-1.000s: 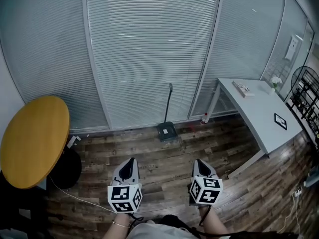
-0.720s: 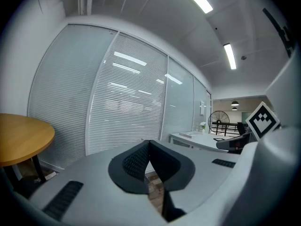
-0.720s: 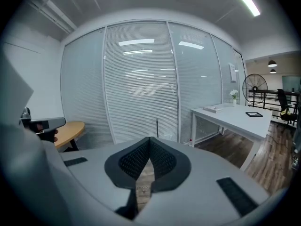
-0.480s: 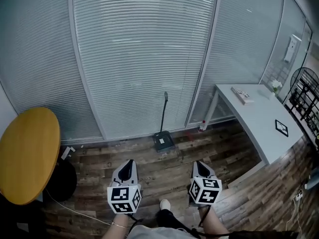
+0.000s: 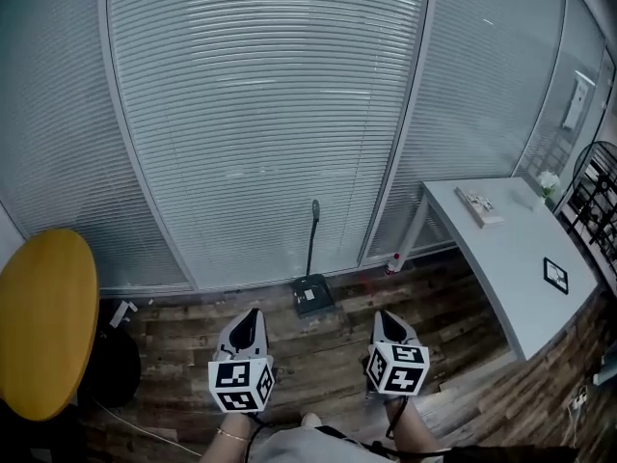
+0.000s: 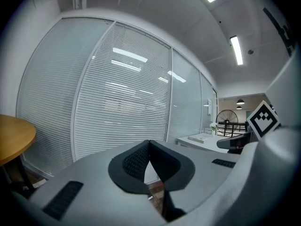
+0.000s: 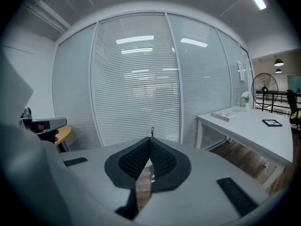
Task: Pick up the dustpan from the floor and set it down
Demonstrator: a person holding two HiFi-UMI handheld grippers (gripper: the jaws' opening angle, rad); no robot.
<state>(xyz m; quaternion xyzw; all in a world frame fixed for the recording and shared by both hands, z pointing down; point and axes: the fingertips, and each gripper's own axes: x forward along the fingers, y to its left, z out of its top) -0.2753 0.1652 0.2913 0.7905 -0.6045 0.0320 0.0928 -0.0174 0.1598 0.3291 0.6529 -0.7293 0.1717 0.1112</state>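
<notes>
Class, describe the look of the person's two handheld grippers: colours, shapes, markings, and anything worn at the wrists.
Both the left gripper and the right gripper have pale grey, tapering shells ending in black, textured pads. Each carries a white cube with black square markers at the rear. A thin bracelet circles the left wrist.

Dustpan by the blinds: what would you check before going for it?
1. The dustpan in sight, handle upright: ok.
2. Left hand-held gripper empty: ok.
3. Right hand-held gripper empty: ok.
4. Jaws apart, ready to grab: not ok, both pairs are together.
5. Hand-held grippers at the dustpan: not ok, it stands ahead, apart from both.
6. Dirt inside the dustpan: cannot tell.
</notes>
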